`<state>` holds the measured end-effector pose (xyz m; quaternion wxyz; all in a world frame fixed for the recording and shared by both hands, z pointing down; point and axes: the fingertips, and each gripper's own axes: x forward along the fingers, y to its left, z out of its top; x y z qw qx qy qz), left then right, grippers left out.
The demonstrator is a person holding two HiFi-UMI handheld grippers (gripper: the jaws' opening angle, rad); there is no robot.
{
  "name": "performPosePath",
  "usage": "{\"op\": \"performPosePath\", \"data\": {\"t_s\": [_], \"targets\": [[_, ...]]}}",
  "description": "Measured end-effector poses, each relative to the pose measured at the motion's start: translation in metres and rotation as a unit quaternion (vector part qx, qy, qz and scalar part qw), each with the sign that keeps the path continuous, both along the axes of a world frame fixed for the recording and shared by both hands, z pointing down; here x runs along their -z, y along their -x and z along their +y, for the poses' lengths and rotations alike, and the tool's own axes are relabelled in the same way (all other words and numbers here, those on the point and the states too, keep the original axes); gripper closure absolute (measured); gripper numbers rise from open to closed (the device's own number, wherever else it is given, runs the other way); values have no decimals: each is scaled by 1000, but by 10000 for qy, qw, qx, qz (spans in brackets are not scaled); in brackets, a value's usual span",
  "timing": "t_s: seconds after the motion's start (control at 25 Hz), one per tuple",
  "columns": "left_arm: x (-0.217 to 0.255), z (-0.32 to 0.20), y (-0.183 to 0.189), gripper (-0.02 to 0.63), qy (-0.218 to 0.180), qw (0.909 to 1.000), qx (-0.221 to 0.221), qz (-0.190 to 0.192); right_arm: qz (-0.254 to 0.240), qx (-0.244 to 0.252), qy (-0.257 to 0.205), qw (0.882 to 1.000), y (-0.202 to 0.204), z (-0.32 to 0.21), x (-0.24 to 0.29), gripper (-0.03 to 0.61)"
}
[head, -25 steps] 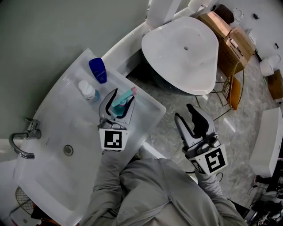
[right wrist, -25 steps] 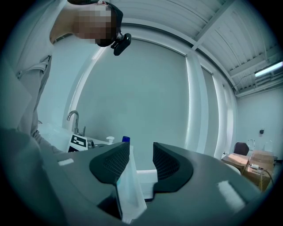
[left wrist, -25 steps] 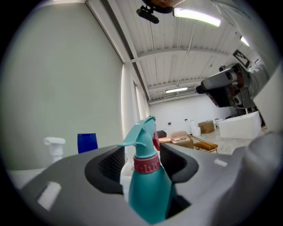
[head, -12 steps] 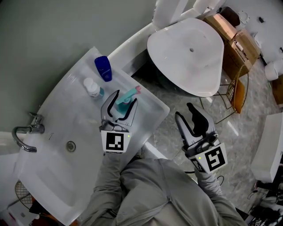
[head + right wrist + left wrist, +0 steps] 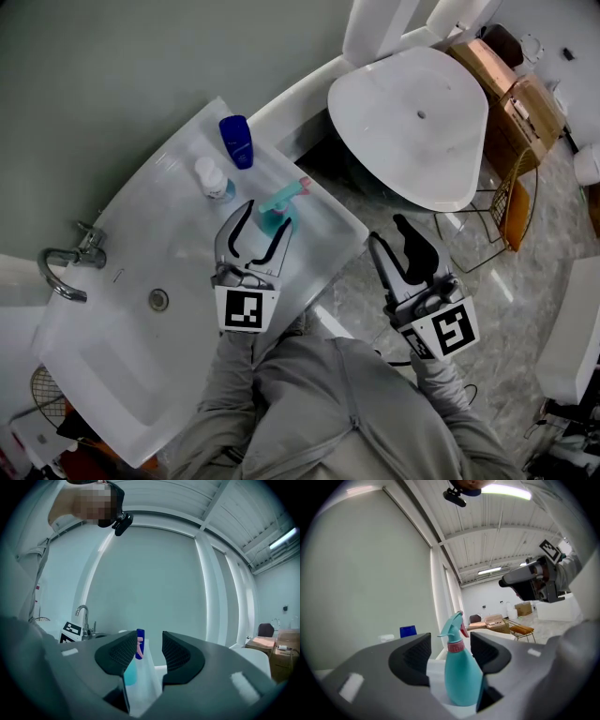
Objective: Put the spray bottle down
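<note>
The teal spray bottle (image 5: 276,210) with a pink trigger stands upright on the white sink counter (image 5: 187,253), near its right corner. My left gripper (image 5: 263,219) is open around it, with a fingertip on each side of the bottle's base. In the left gripper view the bottle (image 5: 461,677) rises between the spread jaws of that gripper (image 5: 451,648), with a clear gap on the left side. My right gripper (image 5: 403,246) hangs open over the floor, right of the counter, with nothing in it. In the right gripper view the gripper (image 5: 143,649) points at the counter.
A dark blue bottle (image 5: 236,141) and a white-capped jar (image 5: 212,176) stand at the counter's back edge. The tap (image 5: 66,270) and the drain (image 5: 158,299) lie to the left. A white oval basin (image 5: 412,122), wooden boxes (image 5: 525,98) and a wire stand (image 5: 511,202) are to the right.
The left gripper has drawn back a little along the bottle, so more of the bottle shows past its fingertips. The head view has shifted. The right gripper has hardly moved.
</note>
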<state>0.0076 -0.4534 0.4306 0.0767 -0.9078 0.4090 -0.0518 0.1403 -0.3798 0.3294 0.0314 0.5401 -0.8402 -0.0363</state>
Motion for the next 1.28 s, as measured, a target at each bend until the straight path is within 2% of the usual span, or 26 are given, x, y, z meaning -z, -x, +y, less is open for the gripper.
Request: {"op": "performPosePath", "data": {"t_s": [0.36,0.64,1.0,1.28], "targets": [[26,27,19,331,-136,9998,157,-18,-183,190,-60,9996,11,1,1,416],[49,50,33,331,-394,9988,268,-151,-292,314,-89,9990,18,7,1,416],[67,86,58,331,-370,9969,698,-19,-306,410,-73,9987,22,24,0,416],[70,111,68,331,-410,9955,856,-72,-312,462,-111,9984,26,42,1,416]]}}
